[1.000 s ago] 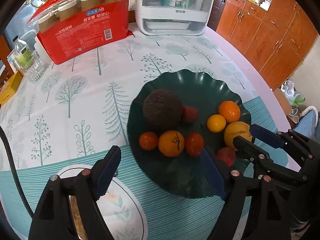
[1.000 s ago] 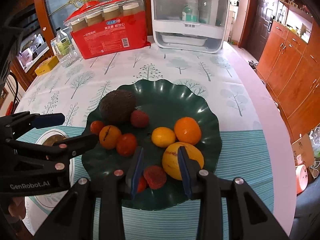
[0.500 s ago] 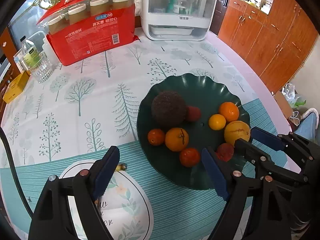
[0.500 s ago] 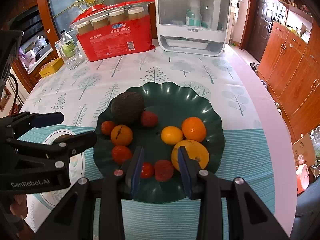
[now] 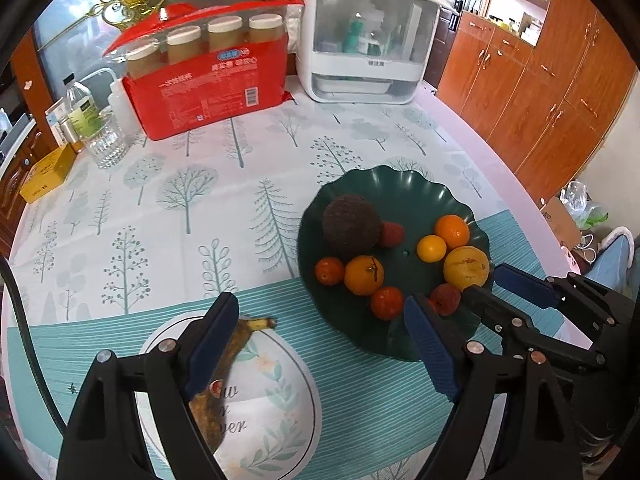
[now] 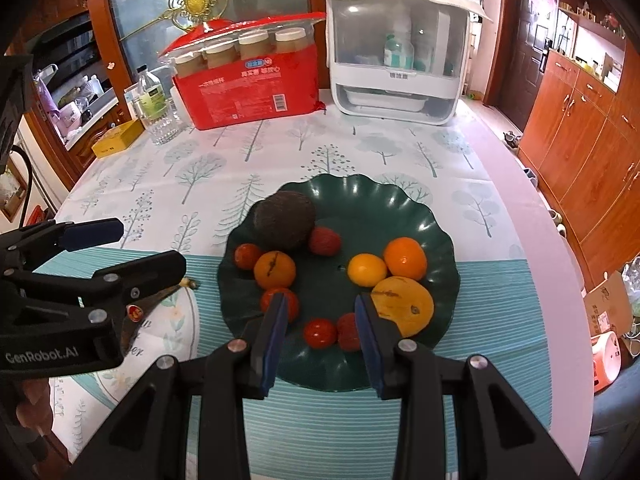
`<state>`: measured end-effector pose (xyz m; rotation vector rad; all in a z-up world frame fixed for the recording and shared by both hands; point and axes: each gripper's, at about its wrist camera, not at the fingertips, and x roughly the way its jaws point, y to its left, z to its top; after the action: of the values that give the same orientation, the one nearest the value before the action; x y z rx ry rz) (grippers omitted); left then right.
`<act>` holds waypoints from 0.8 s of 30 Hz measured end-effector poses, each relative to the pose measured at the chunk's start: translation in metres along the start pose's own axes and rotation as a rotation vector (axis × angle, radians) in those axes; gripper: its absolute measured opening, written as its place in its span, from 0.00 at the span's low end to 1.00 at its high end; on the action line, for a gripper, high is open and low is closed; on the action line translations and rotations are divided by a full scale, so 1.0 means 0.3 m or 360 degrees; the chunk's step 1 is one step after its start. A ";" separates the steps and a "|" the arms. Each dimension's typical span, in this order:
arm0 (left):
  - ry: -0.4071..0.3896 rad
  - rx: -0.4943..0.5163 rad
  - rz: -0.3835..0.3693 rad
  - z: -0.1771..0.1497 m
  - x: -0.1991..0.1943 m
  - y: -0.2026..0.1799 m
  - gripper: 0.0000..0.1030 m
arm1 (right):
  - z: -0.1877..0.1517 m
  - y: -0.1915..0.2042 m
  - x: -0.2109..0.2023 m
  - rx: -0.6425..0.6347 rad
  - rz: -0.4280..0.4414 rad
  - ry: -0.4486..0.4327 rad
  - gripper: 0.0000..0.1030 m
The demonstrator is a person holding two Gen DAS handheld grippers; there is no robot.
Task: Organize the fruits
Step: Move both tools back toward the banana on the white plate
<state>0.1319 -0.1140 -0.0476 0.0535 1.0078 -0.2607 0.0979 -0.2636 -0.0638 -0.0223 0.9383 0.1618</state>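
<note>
My left fingers point(image 5: 318, 308) are spread wide with nothing between them. My right fingers point(image 6: 320, 312) stand only a narrow gap apart, also empty, so I am not pinching anything on either side.

Nearly all the fruit already sits on the green scalloped plate point(image 6: 420, 216), just ahead of my right fingertips. A rough brown round fruit point(image 6: 284, 220) lies at its far left. A red lychee point(image 6: 325, 241) touches it. Two oranges, a small yellow citrus and a large yellow fruit point(image 6: 404, 304) sit to the right. Small red fruits point(image 6: 320, 332) lie closest to my right fingers. Nothing is loose on the bench around the plate.

The one piece off the plate is an overripe banana point(image 5: 224, 356). It lies under my left fingers on a round white mat point(image 5: 280, 400), just beside the plate. I judge the job close to finished. If everything belongs together, the banana is what remains. If it was meant to be kept apart, little is left. I cannot tell which from here.

On the body of my left fingers, seen from the right, I can read "GenRobot.AI" point(image 6: 40, 354). The mat carries cursive lettering among printed leaves, but only fragments show past the banana. Far ahead stands a red pack of paper cups point(image 6: 248, 92) with white Chinese print, a blue oval logo and a barcode. The white cabinet point(image 6: 400, 60) beside it has a small grey label too small to read.
</note>
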 end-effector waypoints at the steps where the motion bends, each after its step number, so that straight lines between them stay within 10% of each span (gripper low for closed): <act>1: -0.0006 -0.0005 0.0004 -0.002 -0.008 0.008 0.82 | 0.003 0.007 -0.003 -0.0004 0.0003 -0.0003 0.34; 24: 0.0064 -0.0176 0.0132 -0.130 -0.057 0.352 0.85 | -0.008 0.168 0.033 -0.0006 0.0143 0.0059 0.44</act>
<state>0.1161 -0.0022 -0.0620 0.0001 1.0558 -0.1286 0.0942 -0.2127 -0.0704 0.0136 0.9765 0.2469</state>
